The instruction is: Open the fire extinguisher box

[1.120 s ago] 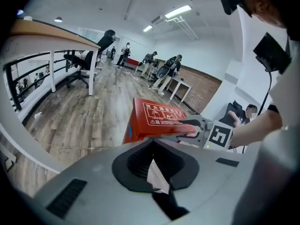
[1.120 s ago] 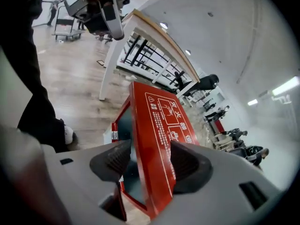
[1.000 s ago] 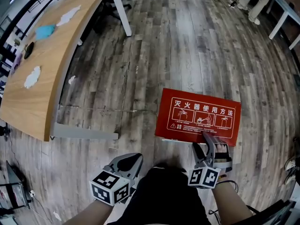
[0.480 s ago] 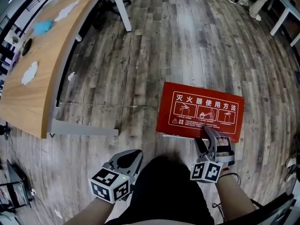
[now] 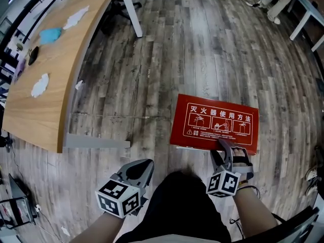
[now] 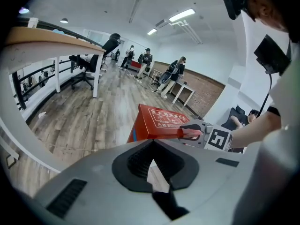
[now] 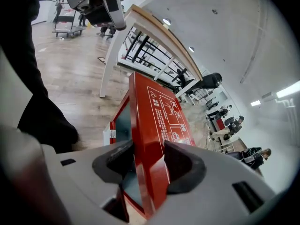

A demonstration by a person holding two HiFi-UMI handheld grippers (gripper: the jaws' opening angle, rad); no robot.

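Right gripper view: the right hand-held gripper [image 7: 147,165], wide a second ago, is closing on the front edge of the box lid [image 7: 159,111], so lifting looks next. The left hand-held gripper [image 6: 152,165] hangs narrow and empty.

The red metal fire extinguisher box [image 5: 215,120] stands on the wooden plank floor [image 5: 202,44], near me, right; the curved wooden desk [image 5: 45,110] lies left.

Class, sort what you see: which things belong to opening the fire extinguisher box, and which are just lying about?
Job: red metal fire extinguisher box; right gripper, jaws closing on its lid edge.
Lying about: curved wooden desk; blue cloth; white crumpled wads; left gripper, shut.
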